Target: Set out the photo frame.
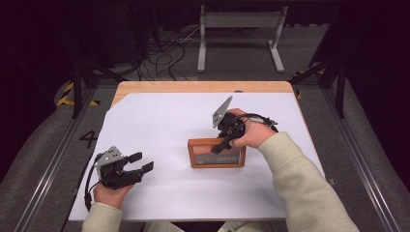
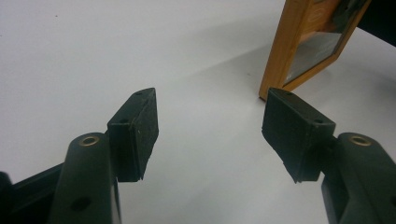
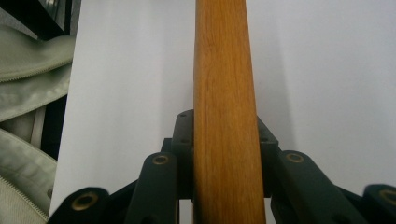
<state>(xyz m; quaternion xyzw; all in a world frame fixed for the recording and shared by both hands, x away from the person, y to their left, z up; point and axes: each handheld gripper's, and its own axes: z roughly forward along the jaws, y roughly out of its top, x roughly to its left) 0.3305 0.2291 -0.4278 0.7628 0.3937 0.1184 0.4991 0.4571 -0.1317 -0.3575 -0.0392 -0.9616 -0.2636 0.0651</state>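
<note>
The picture frame (image 1: 216,153) is orange-brown wood with visible grain around a dark grey panel. The surface (image 1: 159,121) is white with a light wood edge. Both grippers, left gripper (image 1: 141,162) and right gripper (image 1: 224,144), are black; the sleeves (image 1: 300,183) are pale beige.

The picture frame (image 1: 216,153) is warm, smooth wood with visible grain and a glossy glass pane. Matt white paper (image 1: 159,121) covers the table, whose far edge (image 1: 203,87) shows pale wood. The left gripper (image 2: 210,128) has matt black, slightly rough pads (image 2: 140,126).
</note>
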